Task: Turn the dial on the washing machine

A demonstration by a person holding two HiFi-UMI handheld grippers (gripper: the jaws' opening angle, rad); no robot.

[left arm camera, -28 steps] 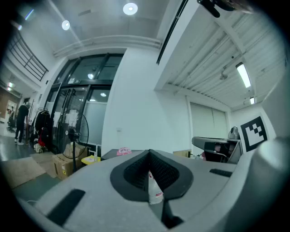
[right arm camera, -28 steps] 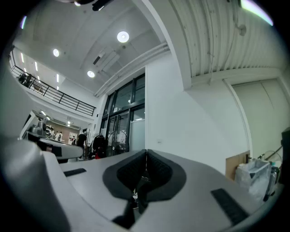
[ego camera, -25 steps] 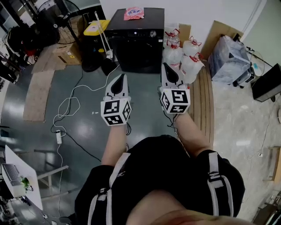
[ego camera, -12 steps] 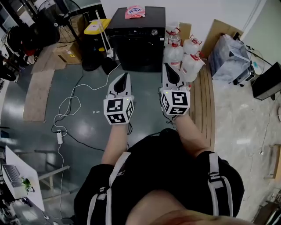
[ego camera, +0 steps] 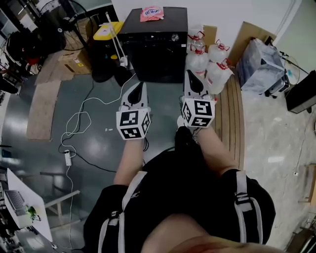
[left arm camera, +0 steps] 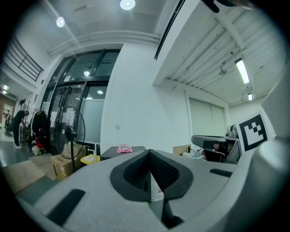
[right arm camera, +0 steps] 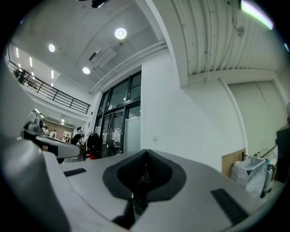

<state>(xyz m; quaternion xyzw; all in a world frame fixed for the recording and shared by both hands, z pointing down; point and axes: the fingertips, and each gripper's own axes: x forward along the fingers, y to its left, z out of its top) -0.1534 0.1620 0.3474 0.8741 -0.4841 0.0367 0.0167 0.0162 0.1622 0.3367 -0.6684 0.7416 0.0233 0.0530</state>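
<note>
The black washing machine stands against the far wall, with its round dial on the right of the top panel and a pink packet on its lid. My left gripper and right gripper are held side by side above the floor. Both point at the machine and stay well short of it. Each has its jaws shut with nothing between them. In the left gripper view the left gripper covers most of the machine; only the lid and packet show. The right gripper hides the machine in its own view.
A fan, a yellow-topped bin and a cardboard box stand left of the machine. White bags with red ties and a wrapped bundle are on its right. A white cable snakes over the floor. A wooden platform runs along the right.
Both grippers have edged a little toward the washing machine. A dark shoe has come into view on the floor beneath the right gripper.
</note>
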